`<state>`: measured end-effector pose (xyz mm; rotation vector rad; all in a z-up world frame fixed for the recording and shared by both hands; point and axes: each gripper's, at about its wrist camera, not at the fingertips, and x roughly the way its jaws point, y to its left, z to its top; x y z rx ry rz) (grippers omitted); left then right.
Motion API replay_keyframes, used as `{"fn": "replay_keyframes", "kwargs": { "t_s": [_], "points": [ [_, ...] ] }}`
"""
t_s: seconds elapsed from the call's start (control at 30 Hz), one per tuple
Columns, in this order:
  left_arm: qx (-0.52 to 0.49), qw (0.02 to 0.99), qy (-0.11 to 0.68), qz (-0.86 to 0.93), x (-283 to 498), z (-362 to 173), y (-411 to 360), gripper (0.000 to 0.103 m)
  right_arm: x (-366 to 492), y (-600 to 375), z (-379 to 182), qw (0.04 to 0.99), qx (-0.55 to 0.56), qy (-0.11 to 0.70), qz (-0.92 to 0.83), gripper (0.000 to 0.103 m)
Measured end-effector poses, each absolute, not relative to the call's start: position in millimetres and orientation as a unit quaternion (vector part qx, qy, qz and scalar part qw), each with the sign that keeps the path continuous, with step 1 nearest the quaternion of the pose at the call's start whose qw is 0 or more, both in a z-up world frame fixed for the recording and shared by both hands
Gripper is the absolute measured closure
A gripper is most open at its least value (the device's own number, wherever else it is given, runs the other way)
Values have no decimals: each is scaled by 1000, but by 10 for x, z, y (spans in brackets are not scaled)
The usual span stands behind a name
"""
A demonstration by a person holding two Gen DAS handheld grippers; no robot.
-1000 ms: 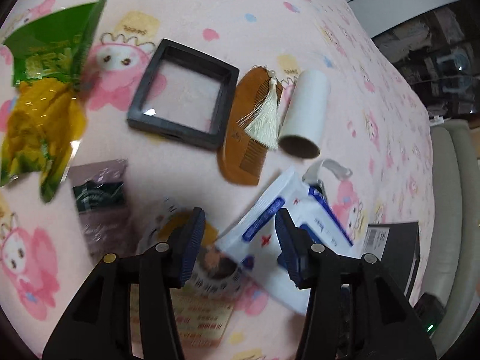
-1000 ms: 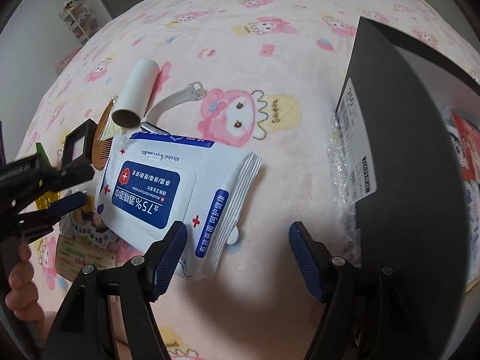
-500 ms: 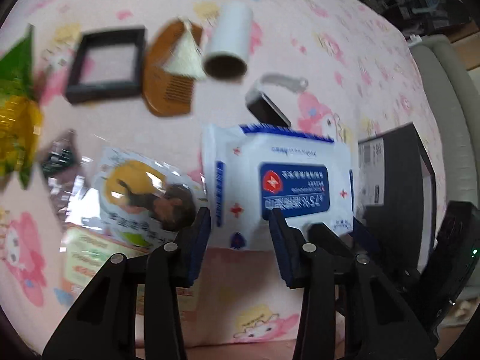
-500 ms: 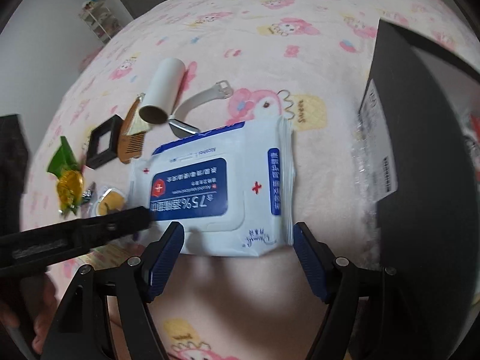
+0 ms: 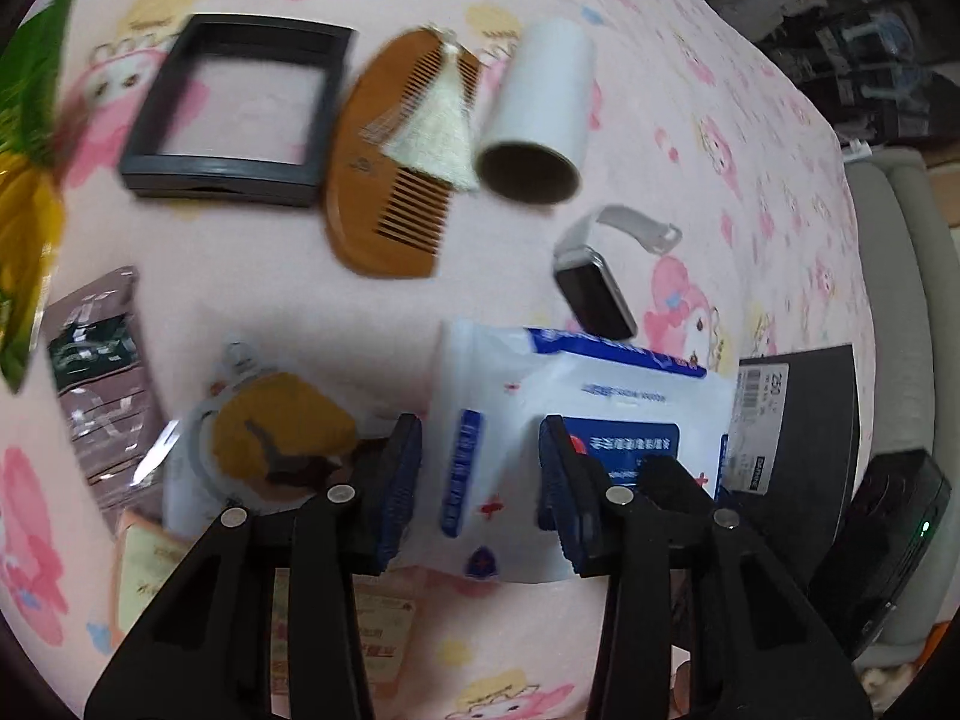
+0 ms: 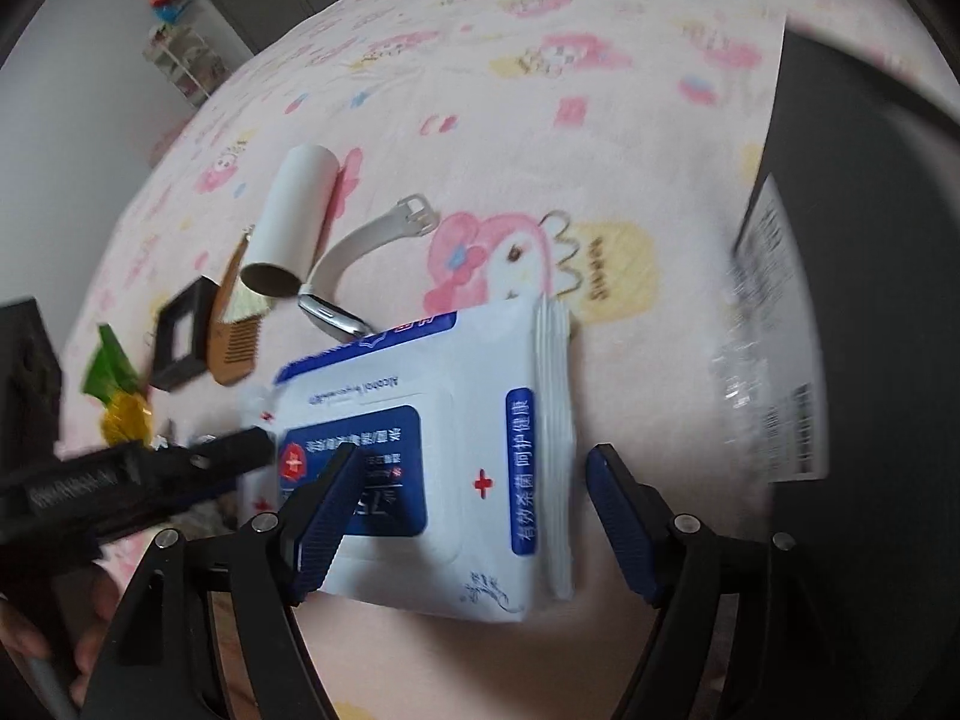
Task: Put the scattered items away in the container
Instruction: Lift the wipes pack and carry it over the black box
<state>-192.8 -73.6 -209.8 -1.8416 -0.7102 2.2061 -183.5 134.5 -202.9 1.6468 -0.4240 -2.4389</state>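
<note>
Both grippers closed in on the wipes pack (image 6: 432, 462) since half a second ago. Right gripper (image 6: 462, 516) open, pack between its fingers; left gripper (image 5: 480, 480) open, straddling its left end. Black container (image 6: 864, 276) right; comb (image 5: 396, 156), tube (image 5: 540, 114) far.

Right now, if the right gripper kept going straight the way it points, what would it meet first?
The wipes pack. It lies right ahead of the open right gripper, its near end between the fingers. The smartwatch lies beyond it. Depth is hard to judge.
</note>
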Motion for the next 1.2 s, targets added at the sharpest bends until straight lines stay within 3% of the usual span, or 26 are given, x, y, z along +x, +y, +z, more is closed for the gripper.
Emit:
{"fn": "replay_keyframes", "kwargs": {
  "t_s": [0.2, 0.3, 0.47, 0.63, 0.77, 0.9, 1.2],
  "points": [
    [-619, 110, -206, 750, -1870, -2021, -593, 54, -1669, 1203, -1946, 113, 547, -126, -820, 40],
    [-613, 89, -195, 761, -1810, -1947, -662, 61, -1501, 1160, -1905, 131, 559, -124, -809, 41],
    [-613, 77, -215, 757, -1842, -2002, -738, 61, -1331, 1184, -1876, 120, 570, -109, -805, 41],
    [-622, 93, -222, 745, -1884, -2082, -681, 53, -1478, 1226, -1916, 98, 560, -115, -814, 41],
    [-626, 117, -231, 735, -1904, -2121, -625, 52, -1578, 1250, -2027, 96, 570, -136, -805, 44],
    [-614, 151, -248, 733, -1860, -2045, -610, 71, -1492, 1203, -1825, 107, 551, -113, -820, 53],
    [-558, 219, -262, 756, -1621, -1596, -533, 71, -1257, 1354, -1202, 122, 496, -108, -853, 53]
  ]
}}
